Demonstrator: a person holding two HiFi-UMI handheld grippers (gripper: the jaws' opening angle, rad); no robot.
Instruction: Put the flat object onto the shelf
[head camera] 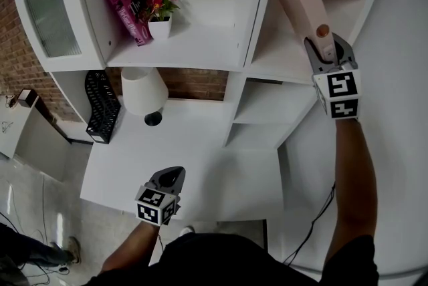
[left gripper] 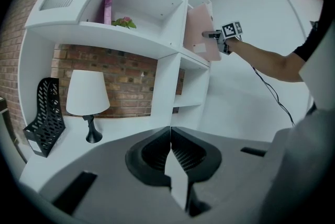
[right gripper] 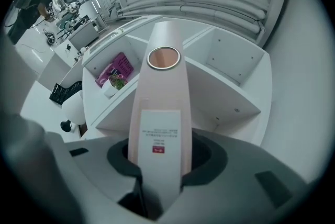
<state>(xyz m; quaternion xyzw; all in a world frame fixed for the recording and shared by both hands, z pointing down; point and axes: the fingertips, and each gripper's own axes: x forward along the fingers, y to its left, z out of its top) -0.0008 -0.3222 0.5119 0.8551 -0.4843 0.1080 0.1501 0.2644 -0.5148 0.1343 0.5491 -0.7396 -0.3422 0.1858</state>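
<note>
The flat pink box [head camera: 301,1] is pinched, tilted, between the jaws of the right gripper [head camera: 326,54] and held at the mouth of the shelf unit's [head camera: 200,51] upper right compartment. A magenta book [head camera: 126,4] and potted flowers [head camera: 160,14] are kept in the left compartment. The box's white label [right gripper: 157,136] is shown only in the right gripper view. The left gripper [head camera: 167,181] is pressed together, empty, above the desk [head camera: 221,164].

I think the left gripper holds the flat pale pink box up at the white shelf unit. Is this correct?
Not quite: the right gripper holds the flat pale pink box up at the white shelf unit, as the right gripper view shows.
</note>
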